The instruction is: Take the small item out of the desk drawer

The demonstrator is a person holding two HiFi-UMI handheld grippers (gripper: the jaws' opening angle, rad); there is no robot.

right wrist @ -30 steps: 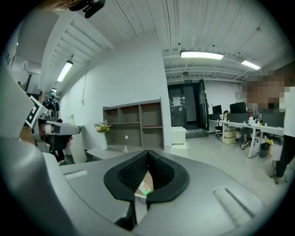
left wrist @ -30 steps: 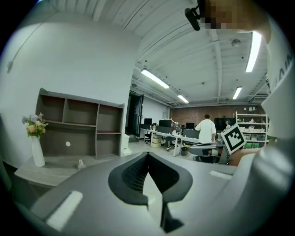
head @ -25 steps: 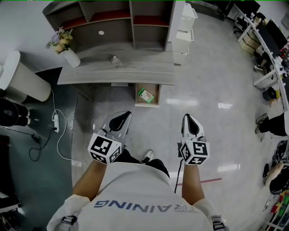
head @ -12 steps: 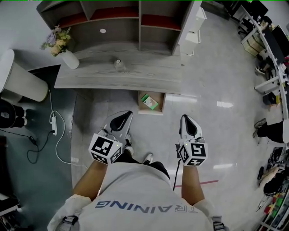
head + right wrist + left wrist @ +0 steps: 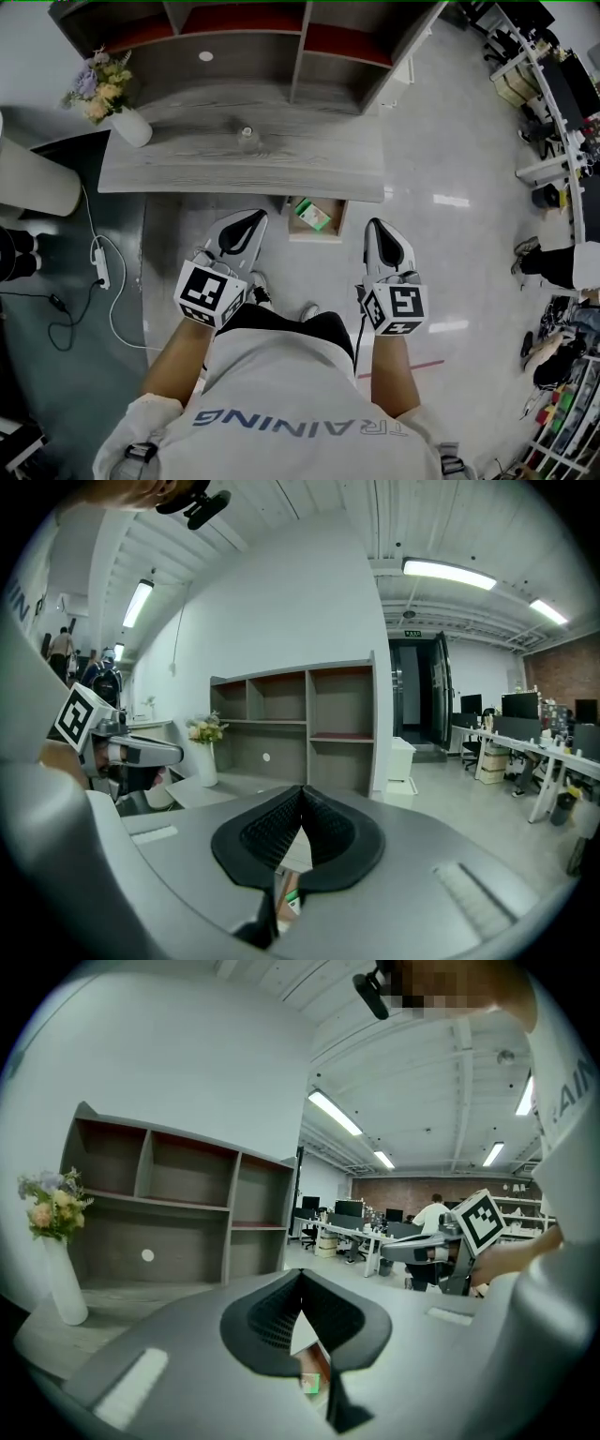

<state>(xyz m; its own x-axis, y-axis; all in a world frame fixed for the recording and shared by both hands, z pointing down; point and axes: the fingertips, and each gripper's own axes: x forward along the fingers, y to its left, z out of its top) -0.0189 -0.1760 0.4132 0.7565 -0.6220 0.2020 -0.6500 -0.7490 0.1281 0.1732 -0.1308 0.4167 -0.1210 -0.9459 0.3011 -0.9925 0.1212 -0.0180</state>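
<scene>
An open drawer (image 5: pixel 293 228) sticks out from under the front edge of the grey wooden desk (image 5: pixel 187 161). In it lies a small green and white box (image 5: pixel 314 217). My left gripper (image 5: pixel 255 217) hovers just left of the drawer, shut with nothing between its pads. Just right of the drawer is my right gripper (image 5: pixel 373 226), also shut and empty. Neither touches the drawer. In the left gripper view the left gripper's (image 5: pixel 300 1275) tips meet, and the green box (image 5: pixel 310 1384) shows through the gap below. In the right gripper view the right gripper (image 5: pixel 302 790) looks the same, with the box (image 5: pixel 292 901) below.
On the desk stand a white vase of flowers (image 5: pixel 111 103) and a small glass object (image 5: pixel 247 139). A shelf unit (image 5: pixel 281 42) rises behind them. A power strip with cable (image 5: pixel 95 256) lies on the floor to the left. Office desks (image 5: pixel 562 84) line the right side.
The person has stepped closer to the desk. Both grippers, still shut, have moved forward and now flank the open drawer.
</scene>
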